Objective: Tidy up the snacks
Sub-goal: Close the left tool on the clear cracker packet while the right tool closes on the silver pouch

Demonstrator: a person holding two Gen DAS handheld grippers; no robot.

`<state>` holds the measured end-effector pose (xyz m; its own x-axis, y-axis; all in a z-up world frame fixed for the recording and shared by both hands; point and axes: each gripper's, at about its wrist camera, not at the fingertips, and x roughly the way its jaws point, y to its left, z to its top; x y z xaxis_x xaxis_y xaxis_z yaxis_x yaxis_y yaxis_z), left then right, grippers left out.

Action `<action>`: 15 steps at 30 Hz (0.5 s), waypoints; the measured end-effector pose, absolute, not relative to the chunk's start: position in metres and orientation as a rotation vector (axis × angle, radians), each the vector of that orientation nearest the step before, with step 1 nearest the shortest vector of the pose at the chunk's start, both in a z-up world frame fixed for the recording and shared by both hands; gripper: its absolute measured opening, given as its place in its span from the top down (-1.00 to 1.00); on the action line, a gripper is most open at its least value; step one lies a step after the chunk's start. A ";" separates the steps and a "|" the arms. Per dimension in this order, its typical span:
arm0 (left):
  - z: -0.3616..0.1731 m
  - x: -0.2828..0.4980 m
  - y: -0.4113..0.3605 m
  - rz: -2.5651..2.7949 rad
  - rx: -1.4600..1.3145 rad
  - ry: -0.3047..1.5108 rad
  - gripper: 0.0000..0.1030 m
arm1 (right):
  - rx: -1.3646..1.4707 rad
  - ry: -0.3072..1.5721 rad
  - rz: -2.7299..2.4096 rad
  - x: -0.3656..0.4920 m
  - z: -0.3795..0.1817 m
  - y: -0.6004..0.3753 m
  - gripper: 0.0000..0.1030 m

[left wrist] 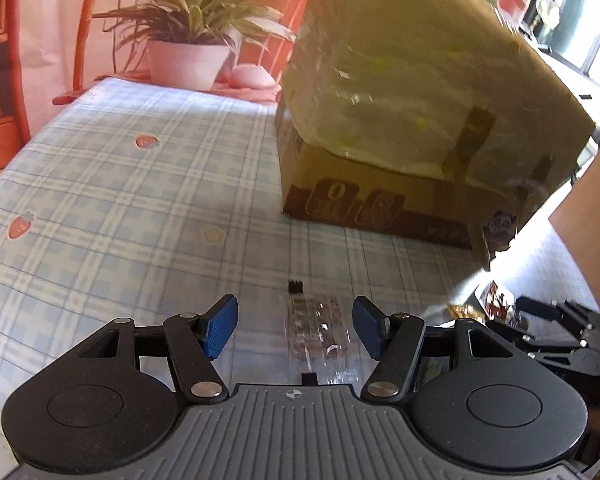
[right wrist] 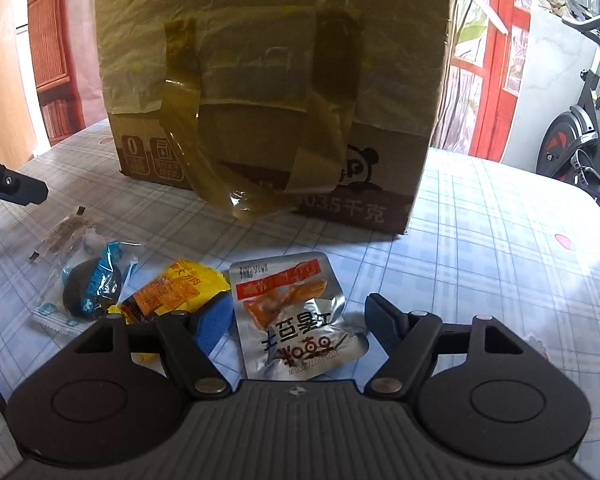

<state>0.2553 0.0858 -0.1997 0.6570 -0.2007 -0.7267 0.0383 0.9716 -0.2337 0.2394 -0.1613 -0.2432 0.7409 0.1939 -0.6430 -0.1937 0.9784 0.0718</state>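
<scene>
A clear-wrapped dark snack bar (left wrist: 320,332) lies on the checked tablecloth (left wrist: 120,200). My left gripper (left wrist: 295,314) stands open around the bar, its blue pads apart from it on both sides. In the right wrist view a silver foil pouch (right wrist: 296,320) lies flat between the fingers of my right gripper (right wrist: 300,308). That gripper is open, with the pads close to the pouch's edges. Left of the pouch lie a yellow-orange packet (right wrist: 176,292), a dark round snack in a blue-and-clear wrapper (right wrist: 88,292) and the clear-wrapped bar (right wrist: 60,236).
A large taped cardboard box (right wrist: 268,80) stands just behind the snacks and fills the middle of the table (right wrist: 500,240). A potted plant (left wrist: 188,62) sits past the far edge. A person's arm (left wrist: 588,220) shows at the right. An exercise bike (right wrist: 572,140) stands beyond the table.
</scene>
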 end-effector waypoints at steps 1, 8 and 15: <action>-0.201 0.255 0.084 -0.138 -0.199 0.851 -0.27 | -0.003 0.703 0.220 0.239 -0.243 -0.161 -0.46; -0.209 0.256 0.072 -0.151 -0.171 0.874 -0.27 | -0.002 0.695 0.237 0.237 -0.244 -0.160 -0.39; -0.216 0.262 0.062 -0.151 -0.126 0.890 -0.27 | 0.004 0.674 0.223 0.236 -0.243 -0.160 -0.15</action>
<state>0.2625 0.0624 -0.2165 0.6197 -0.1833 -0.7632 0.0788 0.9820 -0.1719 0.2357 -0.1595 -0.2433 0.7585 0.2055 -0.6184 -0.2032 0.9762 0.0752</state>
